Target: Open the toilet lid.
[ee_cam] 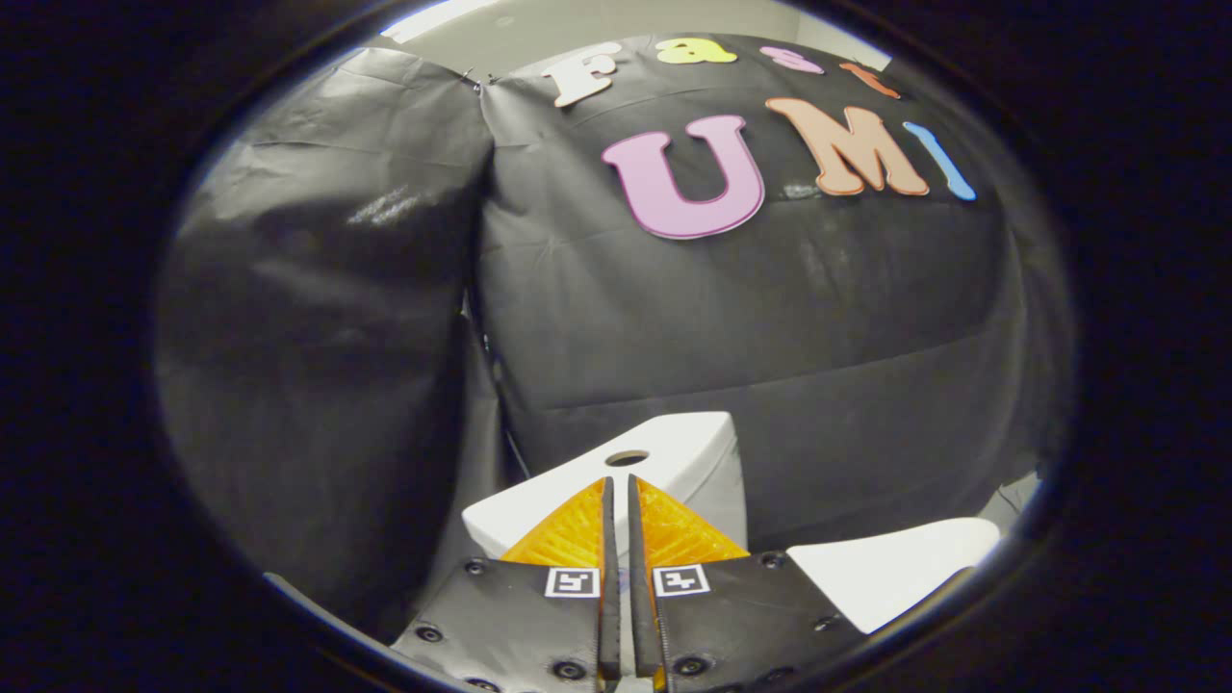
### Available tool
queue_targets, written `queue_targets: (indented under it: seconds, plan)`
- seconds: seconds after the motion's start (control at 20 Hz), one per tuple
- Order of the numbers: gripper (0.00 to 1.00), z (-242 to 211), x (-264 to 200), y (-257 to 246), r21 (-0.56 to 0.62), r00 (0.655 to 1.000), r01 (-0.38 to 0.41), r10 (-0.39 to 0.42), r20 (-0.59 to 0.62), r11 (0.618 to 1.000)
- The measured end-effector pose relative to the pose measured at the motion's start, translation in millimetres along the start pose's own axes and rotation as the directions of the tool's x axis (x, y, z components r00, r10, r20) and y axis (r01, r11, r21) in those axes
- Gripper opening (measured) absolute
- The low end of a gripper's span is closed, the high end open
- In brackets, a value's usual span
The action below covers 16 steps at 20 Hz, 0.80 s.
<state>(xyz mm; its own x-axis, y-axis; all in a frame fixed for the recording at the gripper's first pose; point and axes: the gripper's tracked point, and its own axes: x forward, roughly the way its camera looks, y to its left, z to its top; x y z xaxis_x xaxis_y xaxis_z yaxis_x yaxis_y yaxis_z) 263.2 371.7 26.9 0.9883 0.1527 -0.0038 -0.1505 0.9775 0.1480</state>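
My gripper [619, 478] points up toward the white toilet tank [693, 452]. Its two fingers stand almost together, with only a thin slit between them. The fingertips lie just in front of the tank's top, close below a round hole [627, 458] in it. I see nothing held between the fingers. A flat white part of the toilet [895, 568], either the lid or the seat, lies to the right of the fingers and lower than the tank. I cannot tell which it is, nor whether it is up or down.
The booth's black cloth wall [731, 318] hangs right behind the tank. A second black cloth panel [318, 366] closes the left side, meeting the back wall at a corner left of the tank.
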Motion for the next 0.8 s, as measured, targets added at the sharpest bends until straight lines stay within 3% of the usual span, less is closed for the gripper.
queue_targets:
  seconds: [0.25, 0.4, 0.8]
  plan:
    - [0.08, 39.4, -29.7, -85.8, -0.058, 0.995, 0.093, -0.09, 0.051, 0.994]
    - [0.16, 64.6, -51.8, -153.7, -0.098, 0.983, 0.171, -0.162, 0.089, 0.98]
    - [0.18, 86.9, -133.7, -300.2, -0.143, 0.941, 0.334, -0.32, 0.109, 0.932]
